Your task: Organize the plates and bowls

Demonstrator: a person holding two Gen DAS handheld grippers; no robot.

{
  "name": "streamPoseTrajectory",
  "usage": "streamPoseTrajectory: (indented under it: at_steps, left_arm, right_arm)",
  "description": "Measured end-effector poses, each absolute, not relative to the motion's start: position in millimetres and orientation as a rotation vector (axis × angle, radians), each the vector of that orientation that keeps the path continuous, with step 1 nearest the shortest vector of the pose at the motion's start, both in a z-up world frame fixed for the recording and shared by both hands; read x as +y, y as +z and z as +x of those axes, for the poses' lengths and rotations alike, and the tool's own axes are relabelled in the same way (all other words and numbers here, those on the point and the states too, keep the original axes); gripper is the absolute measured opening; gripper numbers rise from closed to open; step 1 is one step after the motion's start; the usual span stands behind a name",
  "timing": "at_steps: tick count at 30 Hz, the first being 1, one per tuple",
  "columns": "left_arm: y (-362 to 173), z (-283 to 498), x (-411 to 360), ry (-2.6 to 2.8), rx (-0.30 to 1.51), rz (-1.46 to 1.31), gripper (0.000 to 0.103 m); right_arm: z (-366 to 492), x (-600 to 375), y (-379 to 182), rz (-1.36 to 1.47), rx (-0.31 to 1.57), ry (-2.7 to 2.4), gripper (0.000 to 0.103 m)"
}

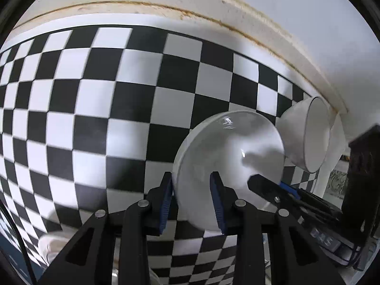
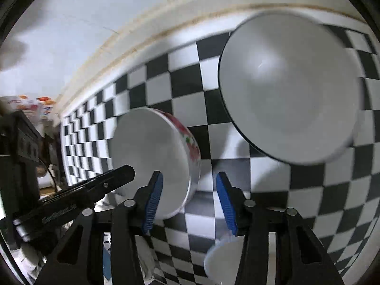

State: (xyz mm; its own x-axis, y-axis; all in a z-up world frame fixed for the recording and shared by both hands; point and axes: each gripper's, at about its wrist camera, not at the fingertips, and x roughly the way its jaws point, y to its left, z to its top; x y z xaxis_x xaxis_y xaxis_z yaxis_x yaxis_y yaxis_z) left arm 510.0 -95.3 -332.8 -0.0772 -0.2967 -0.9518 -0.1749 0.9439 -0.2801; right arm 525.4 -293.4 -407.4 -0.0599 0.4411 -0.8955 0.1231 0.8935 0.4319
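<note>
A white bowl (image 1: 228,156) with a red flower pattern on its outside (image 2: 152,152) hangs tilted above the checkered cloth (image 1: 95,99). My left gripper (image 1: 192,199) is shut on its rim, one pad inside and one outside. My right gripper (image 2: 190,200) straddles the opposite rim: its left pad lies inside the bowl, and its right pad stands clear of the wall. A larger white bowl with a dark rim (image 2: 289,87) sits on the cloth further back, and it also shows in the left wrist view (image 1: 306,133).
A cream ledge (image 1: 213,7) and a pale wall run along the far edge of the cloth. A dark box (image 2: 19,137) stands at the table's end. A small white dish (image 2: 223,256) lies below my right gripper, and another white object (image 1: 52,244) lies at the near left.
</note>
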Motion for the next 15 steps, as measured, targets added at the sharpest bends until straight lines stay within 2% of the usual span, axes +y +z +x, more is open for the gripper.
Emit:
streamPoseTrajectory:
  at_steps: [1, 2, 4, 10, 15]
  left_arm:
    - [-333, 510, -98, -0.105, 1.653, -0.336, 0.024]
    - [-332, 508, -101, -0.100, 1.644, -0.302, 0.022]
    - [-329, 506, -107, -0.109, 1.632, -0.263, 0.015]
    - [-285, 480, -119, -0.140, 1.565, -0.202, 0.015]
    - [-245, 433, -128, -0.204, 1.535, -0.187, 0.015]
  right_arm:
    - [528, -291, -415, 0.452, 1.640, 0.275, 0.025]
    - [526, -290, -421, 0.449, 1.645, 0.262, 0.016]
    - [527, -290, -424, 0.438, 1.633, 0.247, 0.014]
    - [512, -289, -405, 0.396, 1.602, 0.239, 0.011]
    - [472, -293, -352, 0.365, 1.533, 0.264, 0.012]
